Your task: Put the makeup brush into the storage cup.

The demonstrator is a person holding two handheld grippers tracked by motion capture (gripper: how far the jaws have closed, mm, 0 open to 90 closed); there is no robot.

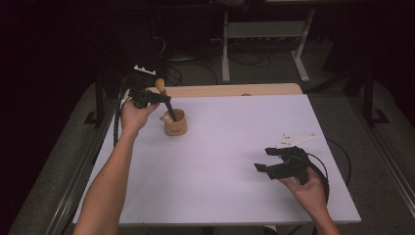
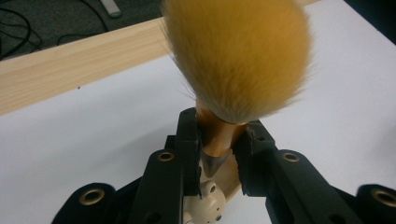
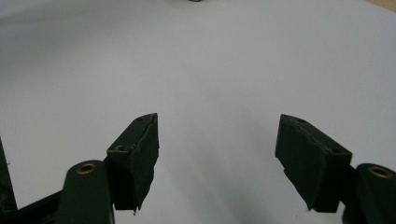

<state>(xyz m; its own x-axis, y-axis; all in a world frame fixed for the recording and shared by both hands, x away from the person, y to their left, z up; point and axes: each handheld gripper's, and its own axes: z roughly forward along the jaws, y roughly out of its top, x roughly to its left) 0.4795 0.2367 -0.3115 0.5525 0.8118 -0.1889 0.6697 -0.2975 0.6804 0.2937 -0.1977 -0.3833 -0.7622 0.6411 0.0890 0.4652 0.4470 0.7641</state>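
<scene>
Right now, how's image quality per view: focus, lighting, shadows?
High view: dim, dark surround, table evenly lit, mug small and soft. Left gripper view: brush bristles close and blurred, jaws sharper. Right gripper view: jaws sharp, a soft shadow on the table between them, no glare.
</scene>
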